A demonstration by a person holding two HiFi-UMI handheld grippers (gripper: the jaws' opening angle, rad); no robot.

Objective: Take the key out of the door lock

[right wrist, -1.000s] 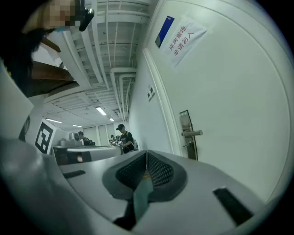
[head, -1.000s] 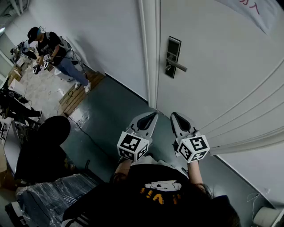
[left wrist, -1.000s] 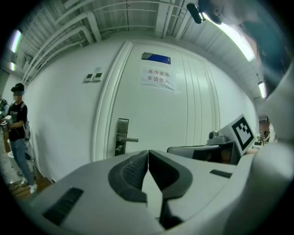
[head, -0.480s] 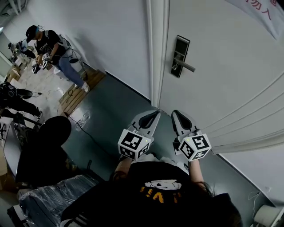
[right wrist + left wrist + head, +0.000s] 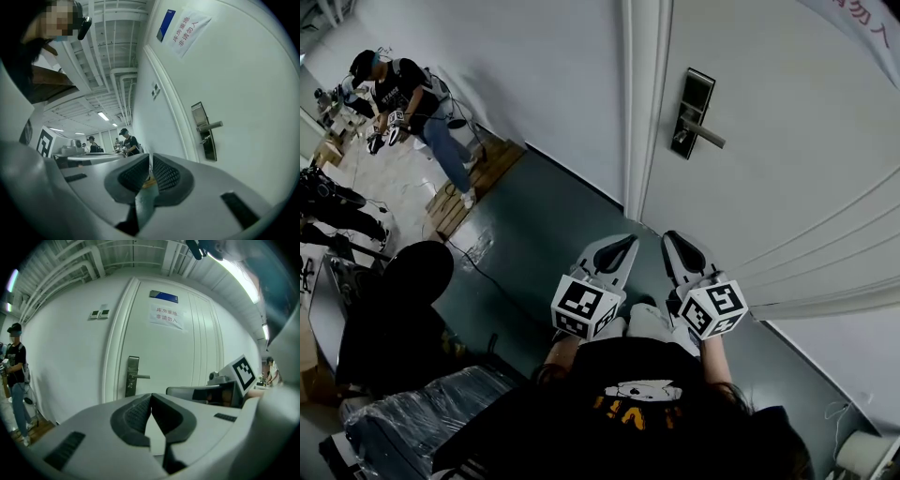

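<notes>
A white door point(image 5: 769, 159) filled the right side, shut in its frame, with a pale wall point(image 5: 534, 75) to its left and a dark floor point(image 5: 534, 234) below. Farther along the wall a bystander point(image 5: 408, 103) in a cap stood by wooden boards point(image 5: 459, 202). A plastic-wrapped bundle point(image 5: 412, 417) lay low at the left. On the door sat a dark lock plate point(image 5: 692, 111) with a lever point(image 5: 711, 139). The key point(image 5: 205, 139) looked to be the small stub just under the lever (too small to be sure). The left tool point(image 5: 628, 242) and right tool point(image 5: 668, 238) were held side by side close to the body, roughly level, aimed at the door and well apart from the plate. Each had its jaws pressed together on nothing.
</notes>
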